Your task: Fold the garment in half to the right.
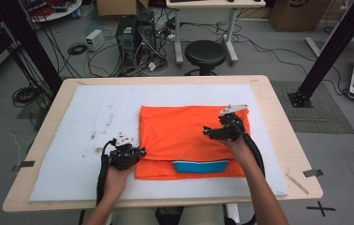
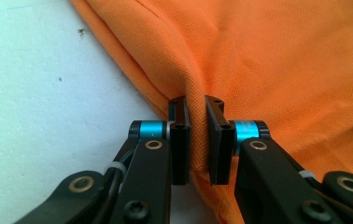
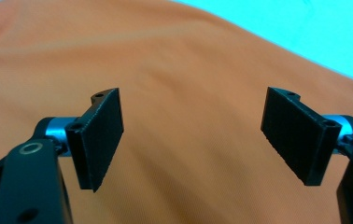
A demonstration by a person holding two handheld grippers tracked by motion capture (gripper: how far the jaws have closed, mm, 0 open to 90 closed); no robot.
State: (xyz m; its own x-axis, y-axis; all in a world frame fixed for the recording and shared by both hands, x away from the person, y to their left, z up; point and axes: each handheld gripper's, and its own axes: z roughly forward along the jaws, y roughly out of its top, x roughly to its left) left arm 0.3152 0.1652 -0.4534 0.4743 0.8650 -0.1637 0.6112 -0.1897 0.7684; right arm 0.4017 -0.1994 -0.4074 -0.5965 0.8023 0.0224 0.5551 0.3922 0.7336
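In the high view, an orange garment (image 1: 189, 136) lay folded flat on a white mat (image 1: 91, 117) that covered most of the wooden tabletop (image 1: 278, 122). A blue collar (image 1: 200, 166) showed at the garment's near edge, toward the person. The left tool (image 1: 137, 153) sat at the garment's near left corner, just where orange cloth met white mat, with the person's left hand (image 1: 115, 180) behind it. The right tool (image 1: 209, 132) was over the right half of the garment, pointing left across the cloth, with the right forearm (image 1: 259, 187) coming in from the bottom. A black stool (image 1: 205, 54) stood on the floor beyond the tabletop.

In the left gripper view, the left tool (image 2: 197, 140) was clamped on a raised ridge of the orange garment (image 2: 268, 60): the cloth stood pinched between the two black pads (image 2: 180, 144), which pressed on it from both sides. The white mat (image 2: 48, 93) lay to the left of the fold.

In the right gripper view, the right tool (image 3: 191, 140) had its jaws spread wide apart with nothing between them, above the smooth orange garment (image 3: 188, 70). The pads (image 3: 100, 140) did not touch the cloth. A strip of the mat (image 3: 314, 28) showed at the upper right.
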